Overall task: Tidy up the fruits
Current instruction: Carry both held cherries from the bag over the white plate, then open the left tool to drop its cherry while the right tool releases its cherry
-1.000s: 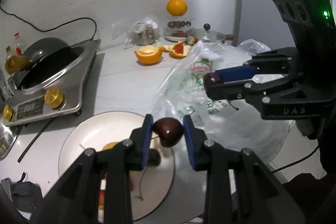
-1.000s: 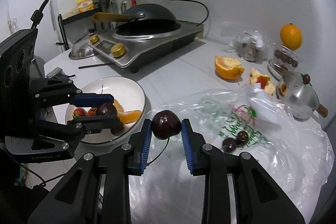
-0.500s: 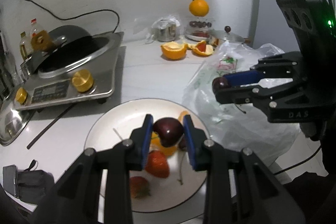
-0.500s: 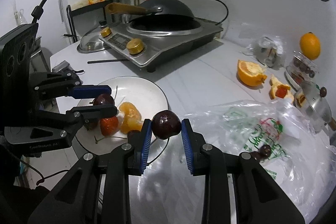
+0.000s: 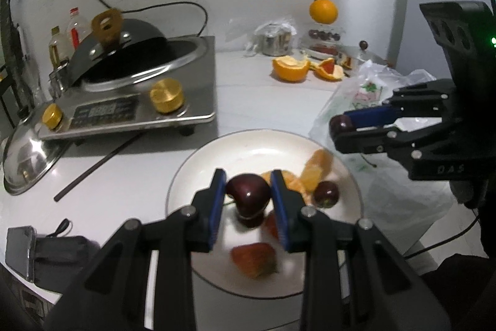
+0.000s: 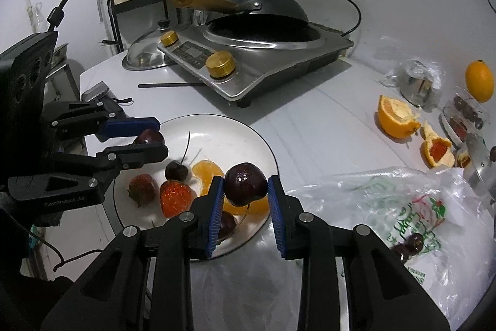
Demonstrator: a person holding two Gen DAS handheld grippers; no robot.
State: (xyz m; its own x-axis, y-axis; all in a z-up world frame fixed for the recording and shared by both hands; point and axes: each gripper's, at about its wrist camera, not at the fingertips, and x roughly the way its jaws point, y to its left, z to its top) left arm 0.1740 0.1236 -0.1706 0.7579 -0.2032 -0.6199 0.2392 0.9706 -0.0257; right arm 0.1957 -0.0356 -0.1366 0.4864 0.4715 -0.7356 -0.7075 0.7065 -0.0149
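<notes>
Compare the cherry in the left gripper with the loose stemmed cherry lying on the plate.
The cherry in the left gripper is clamped between blue pads and held off the white plate; the loose cherry lies on the plate beside a strawberry. The loose cherry has a long upright stem; no stem shows clearly on the gripped one. Both are dark red and glossy.

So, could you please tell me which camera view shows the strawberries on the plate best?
The right wrist view: both strawberries lie sharp and unobstructed on the white plate, beside a cherry. In the left wrist view they are blurred, and the left gripper partly hides them.
</notes>
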